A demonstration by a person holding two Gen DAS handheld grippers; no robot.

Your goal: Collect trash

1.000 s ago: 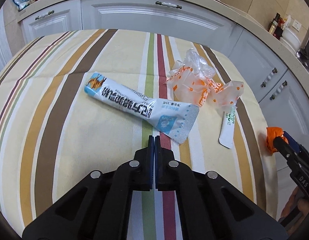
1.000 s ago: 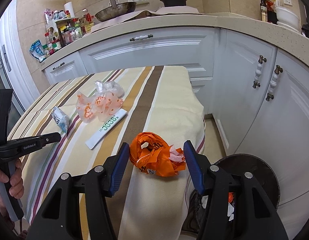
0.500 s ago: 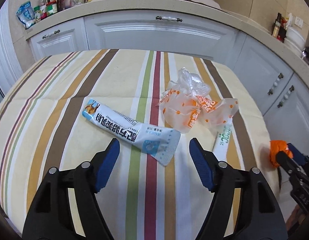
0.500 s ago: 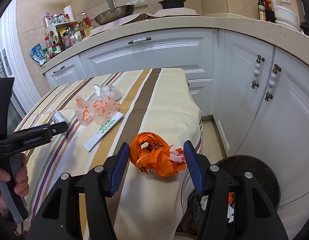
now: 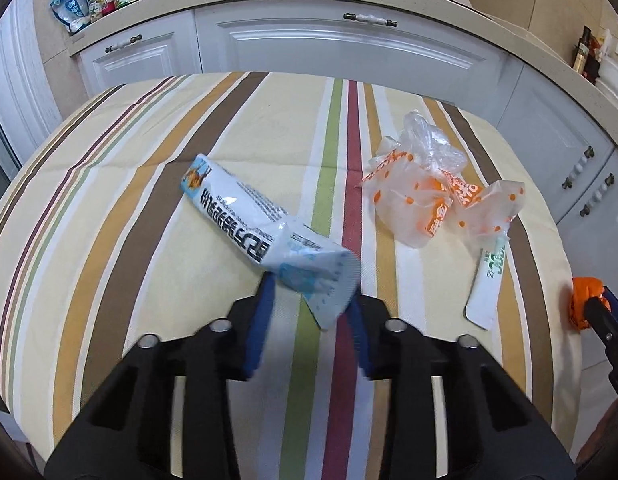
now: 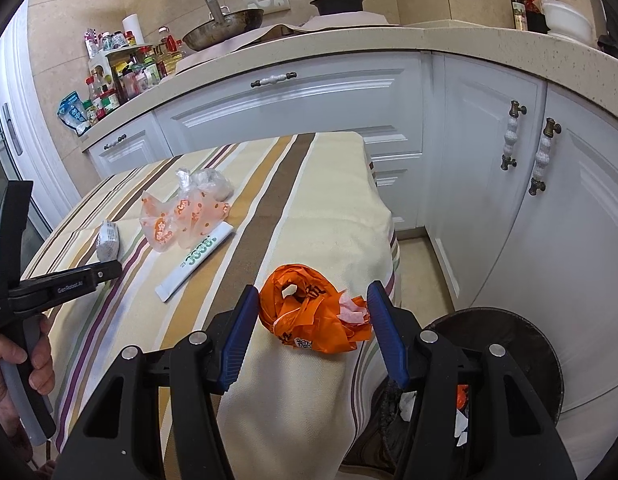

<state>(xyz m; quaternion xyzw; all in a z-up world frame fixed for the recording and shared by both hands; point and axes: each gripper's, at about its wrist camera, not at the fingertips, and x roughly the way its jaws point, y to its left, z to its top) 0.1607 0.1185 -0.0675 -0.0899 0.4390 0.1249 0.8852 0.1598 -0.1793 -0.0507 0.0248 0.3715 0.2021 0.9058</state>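
Note:
A long white and blue snack wrapper (image 5: 253, 220) lies on the striped tablecloth (image 5: 109, 216). My left gripper (image 5: 309, 308) is open, its blue pads on either side of the wrapper's near end, which looks lifted and blurred. A crumpled clear bag with orange dots (image 5: 429, 192) and a thin white sachet (image 5: 489, 280) lie to the right. My right gripper (image 6: 313, 320) is open around a crumpled orange plastic bag (image 6: 309, 316) at the table's corner; the bag also shows in the left wrist view (image 5: 585, 300).
A dark round trash bin (image 6: 505, 364) with scraps inside stands on the floor below the table's corner. White cabinets (image 6: 489, 184) stand close behind and to the right. Bottles and jars (image 6: 121, 68) crowd the counter.
My left gripper opened from shut, then moved forward around the wrapper's near end, with its pads closer together. The right gripper stayed open around the orange bag.

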